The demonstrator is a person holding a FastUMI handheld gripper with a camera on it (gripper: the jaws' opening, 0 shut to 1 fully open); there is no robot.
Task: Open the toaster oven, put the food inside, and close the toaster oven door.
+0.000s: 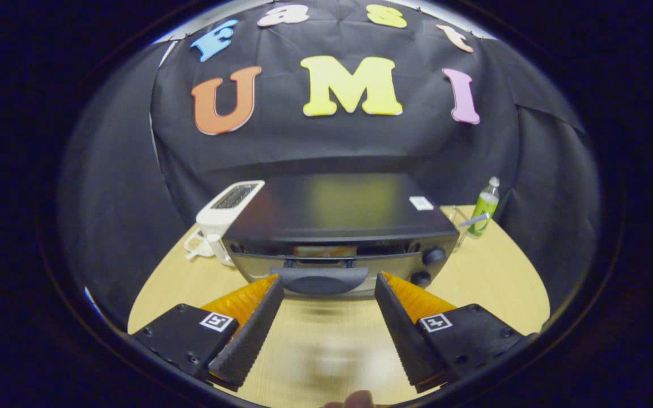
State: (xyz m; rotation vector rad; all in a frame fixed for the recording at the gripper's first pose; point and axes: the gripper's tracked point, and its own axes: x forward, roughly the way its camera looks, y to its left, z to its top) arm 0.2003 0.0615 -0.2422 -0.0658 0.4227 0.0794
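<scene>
Pop-up toaster (225, 212): one, pale, at the left rear of the tabletop, just beside the toaster oven's left side; its lower right part is hidden behind the oven, and a pale cord loops on the tabletop at its foot.
Toaster oven (338, 226): one, dark-topped, in the middle of the tabletop, straight ahead of the gripper; a small pale sticker sits on its top toward the right.
Oven door: looks tipped slightly open at the top, with a narrow lit gap above the handle; how far it is open is hard to tell.
Door handle (321, 279): one, dark and wide, just beyond the fingertips and level with the gap between them; not touched.
Knobs (433, 256): two, dark, stacked on the oven's right front.
Gripper (329, 283): released, its two fingers spread wide with bare tabletop between them, holding nothing.
Food: a pale blur on the tabletop between the fingers, too smeared to identify.
Fingertip: a bit of a person's finger shows below the gripper, cut off.
Bottle (485, 212): one, clear with a green label, at the right rear of the tabletop, well apart from the gripper; something clear stands just left of it, too small to make out.
Tabletop (491, 283): light wood, rounded.
</scene>
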